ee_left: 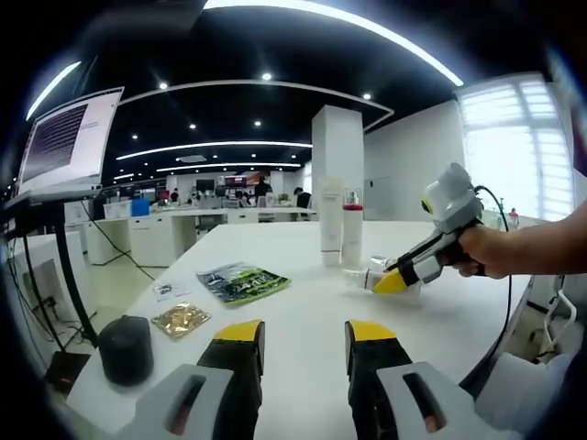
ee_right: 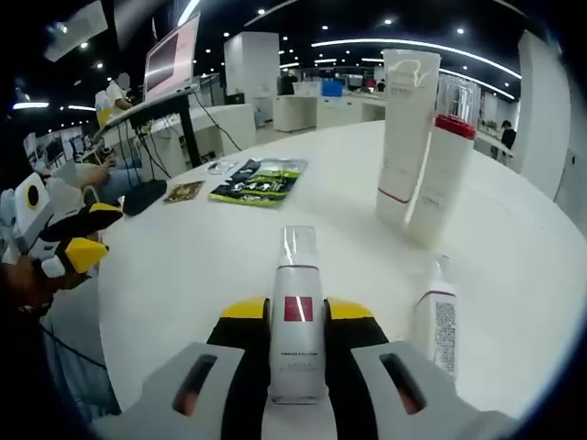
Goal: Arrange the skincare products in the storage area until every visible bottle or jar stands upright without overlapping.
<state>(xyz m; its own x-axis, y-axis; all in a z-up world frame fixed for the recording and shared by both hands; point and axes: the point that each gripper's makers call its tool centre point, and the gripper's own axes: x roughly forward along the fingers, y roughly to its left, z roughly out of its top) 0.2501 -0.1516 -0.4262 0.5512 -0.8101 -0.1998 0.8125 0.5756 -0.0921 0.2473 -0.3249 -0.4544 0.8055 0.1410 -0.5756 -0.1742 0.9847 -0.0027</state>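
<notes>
My right gripper is shut on a white bottle with a red square label and a clear cap, held low over the white table. A smaller white bottle appears to lie just right of it. Beyond stand a tall white tube and a bottle with a red band, both upright. In the left gripper view, my left gripper is open with nothing between its jaws. The right gripper comes in from the right in a hand, near the tube and red-band bottle.
A green packet, a gold packet and a black round object lie at the table's left. A monitor on a stand rises beyond the left edge. The left gripper is at the left of the right gripper view.
</notes>
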